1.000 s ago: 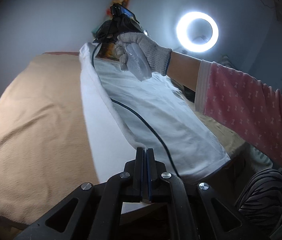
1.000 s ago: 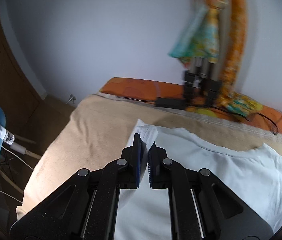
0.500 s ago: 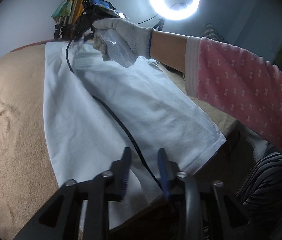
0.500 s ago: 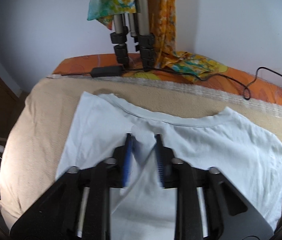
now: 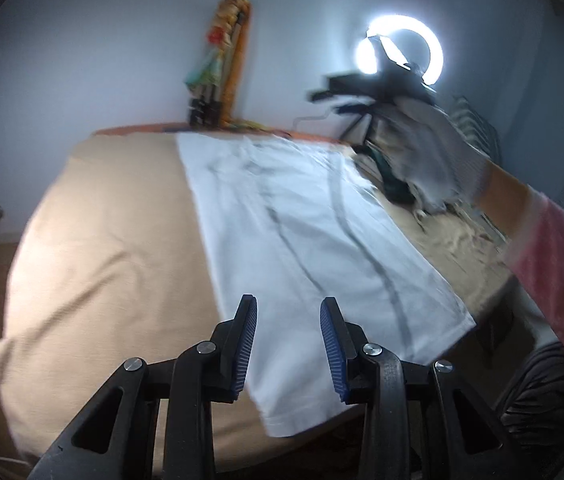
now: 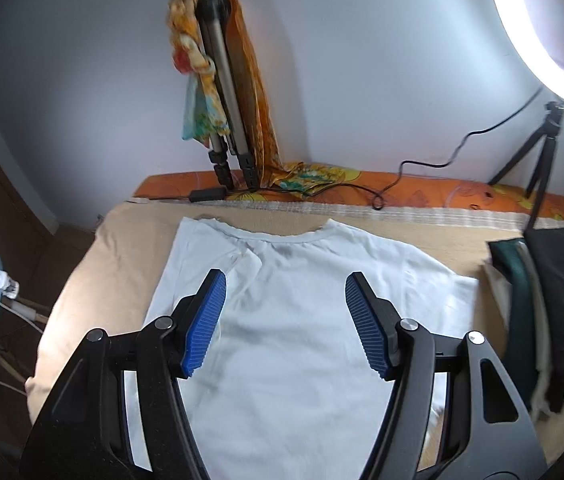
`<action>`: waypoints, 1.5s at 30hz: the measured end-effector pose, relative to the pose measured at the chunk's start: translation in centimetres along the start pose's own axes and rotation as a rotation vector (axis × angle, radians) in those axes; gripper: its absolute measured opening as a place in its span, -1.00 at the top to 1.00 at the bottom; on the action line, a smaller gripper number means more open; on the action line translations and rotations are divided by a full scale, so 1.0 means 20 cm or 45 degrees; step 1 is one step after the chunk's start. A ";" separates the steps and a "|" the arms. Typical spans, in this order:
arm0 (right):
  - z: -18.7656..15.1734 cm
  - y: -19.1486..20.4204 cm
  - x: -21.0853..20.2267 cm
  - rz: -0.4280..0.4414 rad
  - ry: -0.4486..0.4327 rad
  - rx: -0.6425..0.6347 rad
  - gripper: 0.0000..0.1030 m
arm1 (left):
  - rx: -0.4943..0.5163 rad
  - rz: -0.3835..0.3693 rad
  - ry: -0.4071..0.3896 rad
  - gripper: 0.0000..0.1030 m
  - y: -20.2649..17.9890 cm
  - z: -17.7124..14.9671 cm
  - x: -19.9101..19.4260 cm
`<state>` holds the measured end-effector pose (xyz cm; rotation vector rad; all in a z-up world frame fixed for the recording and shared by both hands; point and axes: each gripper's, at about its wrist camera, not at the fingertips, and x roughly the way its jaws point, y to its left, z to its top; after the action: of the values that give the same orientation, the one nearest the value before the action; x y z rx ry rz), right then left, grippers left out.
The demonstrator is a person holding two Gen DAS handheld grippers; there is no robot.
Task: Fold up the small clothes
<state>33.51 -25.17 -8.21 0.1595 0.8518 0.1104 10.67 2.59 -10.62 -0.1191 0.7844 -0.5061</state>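
Note:
A white T-shirt [image 5: 301,240] lies flat on the beige bed cover [image 5: 102,248], its left side folded inward; the neckline is at the far end. It also shows in the right wrist view [image 6: 293,320]. My left gripper [image 5: 287,344] is open and empty above the shirt's near hem. My right gripper [image 6: 285,320] is open and empty above the shirt's chest, the folded sleeve [image 6: 242,268] just ahead of its left finger. In the left wrist view the right gripper [image 5: 365,88] is blurred, raised at the far right in a gloved hand [image 5: 429,160].
A pile of dark folded clothes [image 6: 541,312] lies on the bed to the right of the shirt. A tripod draped with orange cloth [image 6: 226,120] stands at the headboard, with a black cable [image 6: 401,176]. A ring light [image 6: 541,40] on a small tripod stands at the right.
Both grippers opened and let go of the shirt's folded side, which now lies flat. The right gripper lifted and swung away to the right. The left gripper drew back over the hem.

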 end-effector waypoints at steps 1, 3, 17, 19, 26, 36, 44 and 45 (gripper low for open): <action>-0.03 -0.02 -0.07 -0.001 -0.014 -0.002 -0.27 | 0.000 0.021 -0.007 0.35 0.02 0.02 -0.03; -0.09 -0.04 -0.22 -0.011 -0.039 -0.003 -0.27 | 0.010 0.054 -0.014 0.35 0.06 0.06 -0.07; -0.95 -0.27 -0.78 -0.044 0.106 0.076 -0.27 | 0.009 0.037 0.269 0.29 0.08 0.04 0.02; -1.11 -0.32 -0.79 -0.030 0.153 0.120 -0.27 | -0.046 -0.003 0.327 0.29 0.08 -0.06 0.07; -1.48 -0.48 -0.75 0.048 0.279 0.293 -0.27 | -0.325 -0.116 0.382 0.30 0.15 -0.29 0.19; -1.60 -0.44 -0.73 0.170 0.287 0.301 0.02 | -0.436 -0.218 0.394 0.90 0.11 -0.34 0.26; -1.57 -0.42 -0.76 0.331 0.249 0.391 0.85 | -0.466 -0.217 0.359 0.93 0.12 -0.27 0.12; -1.57 -0.43 -0.75 0.324 0.249 0.392 0.86 | -0.440 -0.181 0.372 0.93 0.12 -0.28 0.13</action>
<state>0.15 -32.92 -19.01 0.5538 1.0384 0.2358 9.17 3.82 -16.95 -0.4307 1.1517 -0.5248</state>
